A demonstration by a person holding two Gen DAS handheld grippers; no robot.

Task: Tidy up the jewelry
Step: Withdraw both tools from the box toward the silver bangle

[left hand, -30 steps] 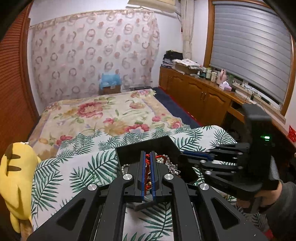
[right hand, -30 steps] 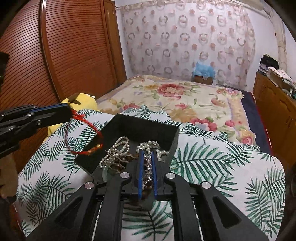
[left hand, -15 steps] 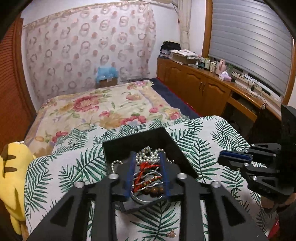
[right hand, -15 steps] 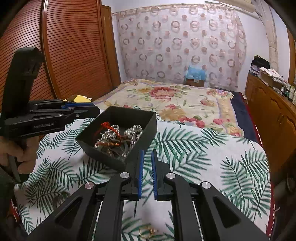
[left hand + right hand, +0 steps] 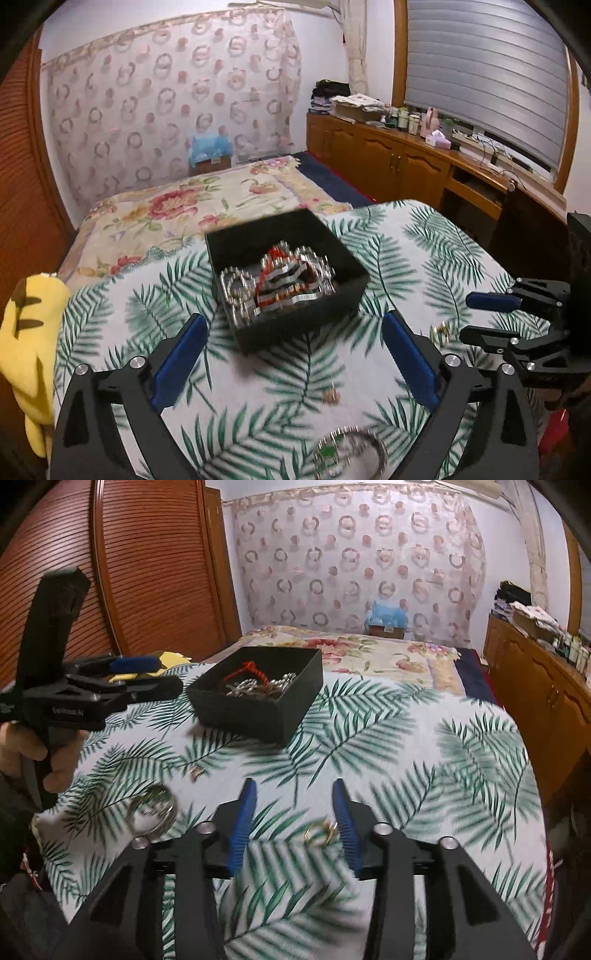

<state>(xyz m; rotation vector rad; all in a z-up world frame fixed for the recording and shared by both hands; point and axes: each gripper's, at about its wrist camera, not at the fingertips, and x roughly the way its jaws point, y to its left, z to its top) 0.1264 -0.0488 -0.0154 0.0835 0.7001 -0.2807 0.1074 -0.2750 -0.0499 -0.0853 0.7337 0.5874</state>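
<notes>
A black box (image 5: pixel 343 258) (image 5: pixel 258 709) on the palm-leaf cloth holds pearls, silver chains and a red cord bracelet (image 5: pixel 280 254). My left gripper (image 5: pixel 295 350) is just short of the box, jaws opening wide, nothing between the pads. On the cloth below it lie a small earring (image 5: pixel 330 397) and a silver bracelet with a green stone (image 5: pixel 347 450) (image 5: pixel 153 808). My right gripper (image 5: pixel 293 819) (image 5: pixel 491 317) is nearer the front, jaws opening. A gold ring (image 5: pixel 321 832) (image 5: pixel 439 330) lies on the cloth between them, close to the right pad, not pinched.
A yellow plush toy (image 5: pixel 26 332) sits at the cloth's left edge. Behind the box is a floral bedspread (image 5: pixel 184 210). Wooden cabinets (image 5: pixel 406 166) line the right wall and a slatted wardrobe door (image 5: pixel 147 572) the left. A hand (image 5: pixel 33 753) holds the left gripper.
The left gripper let the red cord drop into the box, opened wide and pulled back. The right gripper drew away from the box to the gold ring and opened.
</notes>
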